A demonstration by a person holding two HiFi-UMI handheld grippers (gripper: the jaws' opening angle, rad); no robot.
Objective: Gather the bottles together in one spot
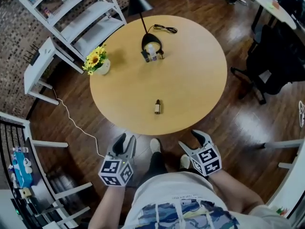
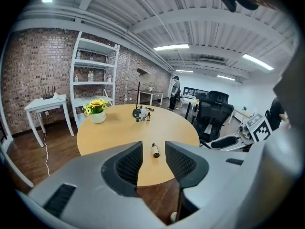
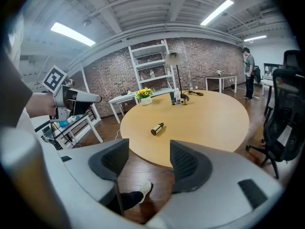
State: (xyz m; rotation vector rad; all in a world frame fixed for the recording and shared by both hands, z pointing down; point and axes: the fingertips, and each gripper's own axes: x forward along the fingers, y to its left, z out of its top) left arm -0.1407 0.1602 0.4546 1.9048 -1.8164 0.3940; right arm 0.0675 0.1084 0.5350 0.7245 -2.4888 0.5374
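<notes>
A black lamp [image 1: 148, 38] stands on the round tabletop [image 1: 200, 75], on the side far from the person. A few bottles [image 1: 152, 54] stand close together right at the lamp's foot. One little brown bottle [image 1: 157, 107] lies on its side, all alone, well away from the lamp and near the person's edge. Its thin dark neck points toward the lamp. Its fat end points back at the person.

The left gripper [image 1: 125, 142] and the right gripper [image 1: 189, 140] are even farther from the lamp, past the tabletop's edge and over the floor. They touch nothing. The left gripper's fingers [image 2: 129, 163] are spread apart with nothing held, and so are the right gripper's fingers [image 3: 114, 161].

The little brown bottle is about as near to one gripper as to the other. But the left gripper looks right at it, with the bottle in line with the gap between its fingers. From the right gripper it lies ahead and a bit to the left. I think the left one has the easier reach. It needs to go toward the lamp and down, so its fingers close on the bottle's two sides.
</notes>
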